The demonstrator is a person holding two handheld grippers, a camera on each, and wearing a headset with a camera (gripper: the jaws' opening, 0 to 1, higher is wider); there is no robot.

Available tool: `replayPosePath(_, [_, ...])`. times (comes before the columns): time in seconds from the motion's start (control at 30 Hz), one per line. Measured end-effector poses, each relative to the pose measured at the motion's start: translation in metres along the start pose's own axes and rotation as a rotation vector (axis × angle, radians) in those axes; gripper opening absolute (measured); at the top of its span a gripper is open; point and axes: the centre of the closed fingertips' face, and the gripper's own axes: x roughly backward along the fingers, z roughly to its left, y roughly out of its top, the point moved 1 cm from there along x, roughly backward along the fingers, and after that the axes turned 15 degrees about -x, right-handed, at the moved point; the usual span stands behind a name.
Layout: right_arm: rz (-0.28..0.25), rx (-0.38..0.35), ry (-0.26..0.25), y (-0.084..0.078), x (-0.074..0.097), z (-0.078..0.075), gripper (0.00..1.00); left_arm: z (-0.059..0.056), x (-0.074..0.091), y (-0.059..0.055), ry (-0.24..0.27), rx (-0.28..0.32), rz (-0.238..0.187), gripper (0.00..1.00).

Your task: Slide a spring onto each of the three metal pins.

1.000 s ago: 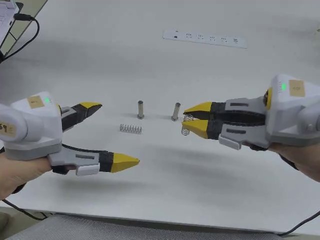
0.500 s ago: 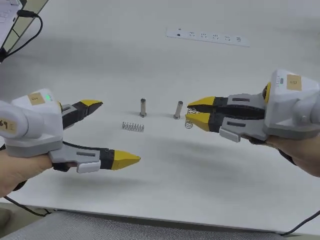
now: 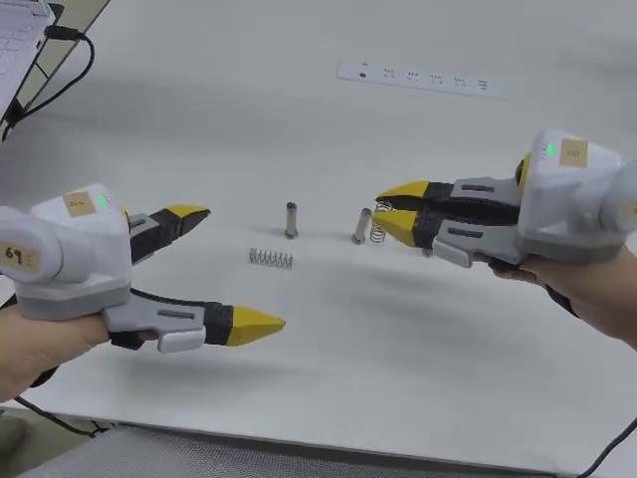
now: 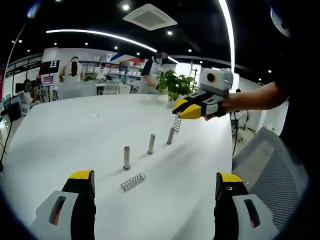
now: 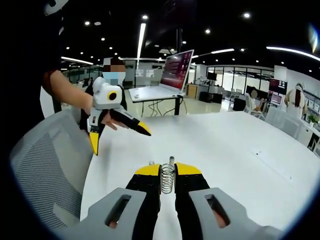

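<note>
1. Head view: the left claw (image 3: 227, 269) hangs over the white table (image 3: 328, 378) at lower left. Its yellow tips are spread wide with nothing between them. The right claw (image 3: 391, 209) comes in from the right, with its tips pinched on the upper part of the held spring (image 3: 378, 233). That spring dangles just beside the right-hand pin (image 3: 361, 226). The left-hand pin (image 3: 291, 220) stands upright and bare, a little apart from it. A loose spring (image 3: 271, 259) lies flat on the table just in front of the left-hand pin. A power strip (image 3: 428, 80) lies at the far side, and a black cable (image 3: 62, 70) curls at top left.

2. Left gripper view: the left claw (image 4: 155, 176) has its tips far apart and grips nothing. Beyond them the loose spring (image 4: 133, 182) lies on the table. Behind it stand the left-hand pin (image 4: 127, 157) and then the right-hand pin (image 4: 151, 144). The right claw (image 4: 184, 110) hovers above and past them. The held spring (image 4: 175, 125) hangs from it toward the table, just beyond the right-hand pin.

3. Right gripper view: the right claw (image 5: 167, 171) is clamped on the held spring (image 5: 167, 179), whose coil stands upright between the tips. The top of the right-hand pin (image 5: 171, 160) shows just past the coil. Across the table, the left claw (image 5: 120, 142) is spread open.
</note>
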Motion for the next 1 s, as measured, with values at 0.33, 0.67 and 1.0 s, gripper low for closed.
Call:
replayPosePath(0.33, [-0.053, -0.049, -0.055, 0.013, -0.006, -0.021, 0.07, 0.001, 0.0, -0.001, 0.003, 0.004, 0.001, 0.98])
replayPosePath(0.67, [-0.046, -0.067, -0.108, 0.012, -0.014, -0.038, 0.07, 0.001, 0.001, 0.0, 0.002, 0.01, -0.006, 0.98])
replayPosePath(1.0, [-0.037, -0.106, -0.129, 0.004, -0.02, -0.044, 0.07, 0.001, 0.001, -0.002, 0.002, 0.012, -0.002, 0.98])
